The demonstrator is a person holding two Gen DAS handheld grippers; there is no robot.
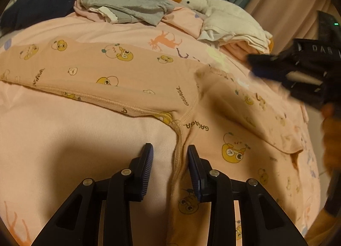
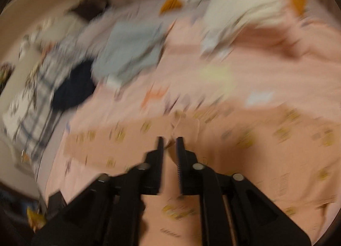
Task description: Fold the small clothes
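1. A small peach cotton garment printed with yellow cartoon faces (image 1: 119,75) lies spread across the middle of the left wrist frame, on pink bedding (image 1: 64,139).
2. The left gripper (image 1: 170,150), bottom centre, stands narrowly parted astride the garment's ridged seam, pads apart from it.
3. The right gripper (image 2: 169,139), blurred, shows a narrow gap holding nothing.
4. A grey crumpled cloth (image 1: 127,0), a navy cloth (image 1: 42,0) and a white plush goose (image 1: 202,0) lie along the upper edge.
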